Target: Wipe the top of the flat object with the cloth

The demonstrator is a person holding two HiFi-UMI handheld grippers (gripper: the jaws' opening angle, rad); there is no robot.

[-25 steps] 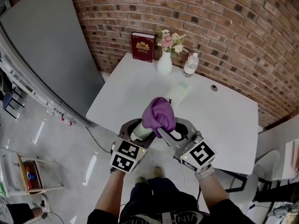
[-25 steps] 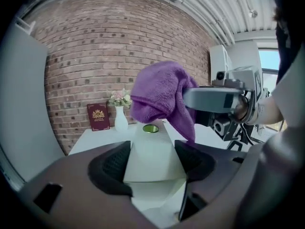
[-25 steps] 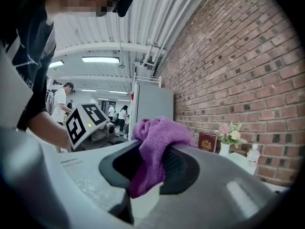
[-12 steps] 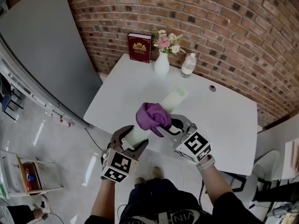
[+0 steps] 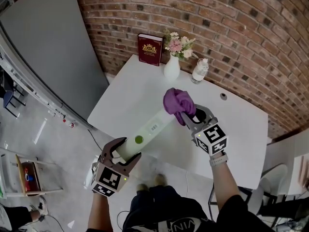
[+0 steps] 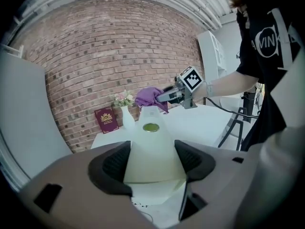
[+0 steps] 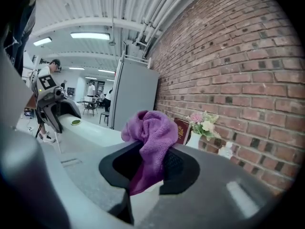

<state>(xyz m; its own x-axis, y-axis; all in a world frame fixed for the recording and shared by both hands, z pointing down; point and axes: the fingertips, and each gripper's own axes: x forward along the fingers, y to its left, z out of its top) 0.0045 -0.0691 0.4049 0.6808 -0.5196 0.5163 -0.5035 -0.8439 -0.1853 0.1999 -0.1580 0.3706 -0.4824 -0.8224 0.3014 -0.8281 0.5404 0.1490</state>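
Note:
A long, pale green flat object (image 5: 149, 129) slants above the white table (image 5: 130, 98). My left gripper (image 5: 124, 152) is shut on its near end, and its pads press both sides of the flat object (image 6: 151, 151), which bears a green round sticker (image 6: 151, 127). A bunched purple cloth (image 5: 177, 102) rests at the object's far end, with my right gripper (image 5: 186, 116) shut on it. In the right gripper view the purple cloth (image 7: 153, 136) fills the jaws of the right gripper (image 7: 152, 163), and the flat object (image 7: 90, 130) runs off left to the left gripper (image 7: 50, 99).
At the table's far edge, against the brick wall, stand a dark red book (image 5: 149, 49), a white vase of flowers (image 5: 171, 66) and a clear water bottle (image 5: 198, 70). A grey panel (image 5: 53, 47) stands left of the table. A small round hole (image 5: 222, 96) is in the tabletop.
The right gripper has carried the cloth along the object from its near part to its far end. The left gripper has drawn back toward the person, baring the sticker and a label.

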